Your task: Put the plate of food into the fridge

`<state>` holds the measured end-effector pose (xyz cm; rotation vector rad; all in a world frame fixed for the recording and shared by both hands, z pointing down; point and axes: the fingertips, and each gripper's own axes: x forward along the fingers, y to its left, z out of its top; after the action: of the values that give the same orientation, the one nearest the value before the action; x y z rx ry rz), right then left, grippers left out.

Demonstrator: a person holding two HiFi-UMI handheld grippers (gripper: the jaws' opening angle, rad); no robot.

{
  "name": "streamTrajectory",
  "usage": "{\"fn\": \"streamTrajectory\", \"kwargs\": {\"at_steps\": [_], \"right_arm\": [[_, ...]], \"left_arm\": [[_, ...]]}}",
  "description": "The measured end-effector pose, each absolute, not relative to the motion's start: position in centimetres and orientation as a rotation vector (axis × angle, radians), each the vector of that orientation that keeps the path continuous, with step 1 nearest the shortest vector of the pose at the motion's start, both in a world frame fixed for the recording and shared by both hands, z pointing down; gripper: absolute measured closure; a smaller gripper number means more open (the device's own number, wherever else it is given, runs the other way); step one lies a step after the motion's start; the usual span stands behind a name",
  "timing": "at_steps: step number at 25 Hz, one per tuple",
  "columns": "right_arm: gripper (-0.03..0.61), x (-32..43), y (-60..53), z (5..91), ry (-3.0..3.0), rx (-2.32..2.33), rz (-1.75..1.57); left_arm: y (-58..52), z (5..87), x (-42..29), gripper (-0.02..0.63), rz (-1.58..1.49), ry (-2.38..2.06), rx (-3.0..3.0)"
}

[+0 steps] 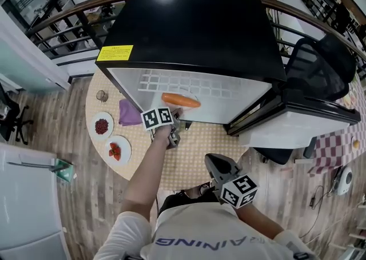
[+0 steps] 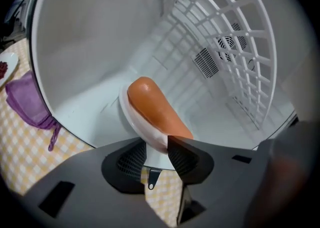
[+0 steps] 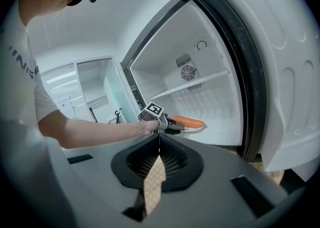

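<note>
The round white plate (image 2: 125, 112) sat on the floor of the open black-topped fridge (image 1: 189, 24), its near rim right between the jaws of the left gripper (image 2: 156, 144) at the fridge's front edge. The count: one plate, one long orange sausage-shaped piece of food (image 2: 155, 109) lying on it. Out on the yellow checked tablecloth (image 1: 197, 147), to the left, were two small white dishes of red food (image 1: 101, 126) and one purple cloth (image 1: 130, 113). The left gripper's jaws stood partly apart, the rim in the gap but not pinched. The right gripper (image 3: 159, 137) hung back from the fridge, jaw tips together, holding nothing.
</note>
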<state>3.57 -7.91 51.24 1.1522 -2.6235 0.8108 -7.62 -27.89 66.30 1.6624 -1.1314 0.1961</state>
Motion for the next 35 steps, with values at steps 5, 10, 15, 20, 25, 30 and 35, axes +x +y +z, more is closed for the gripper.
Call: {"fn": "streamTrajectory", "kwargs": {"at_steps": [5, 10, 15, 20, 25, 30, 35], "right_arm": [[0.557, 3.4, -7.5, 51.5, -2.62, 1.133, 0.82], [0.557, 3.4, -7.3, 51.6, -2.617, 1.123, 0.823], [0.557, 3.6, -7.3, 51.5, -2.617, 1.131, 0.827], [0.557, 3.8, -7.4, 51.6, -2.617, 1.135, 0.834], [0.557, 3.8, -7.5, 51.3, -2.626, 1.14, 0.811], [0.557, 4.0, -7.8, 50.8, -2.633, 1.165, 0.789], [0.557, 4.4, -8.1, 49.8, -2.646, 1.203, 0.735]], "left_arm": [[-27.6, 65.4, -6.7, 0.395, 0.116, -1.008, 1.716], [-26.1, 65.7, -5.1, 0.347, 0.387, -0.979, 1.901], [-25.2, 67.3, -6.1, 0.423, 0.588, -1.044, 1.853], [-24.6, 67.4, -7.1, 0.583, 0.594, -1.046, 1.811], [-23.1, 64.8, -7.5, 0.604, 0.551, -1.096, 1.932], [-21.3, 59.2, -7.8, 0.604, 0.357, -1.18, 2.115], [-17.9, 53.1, -8.7, 0.604, 0.233, -1.274, 2.282]]}}
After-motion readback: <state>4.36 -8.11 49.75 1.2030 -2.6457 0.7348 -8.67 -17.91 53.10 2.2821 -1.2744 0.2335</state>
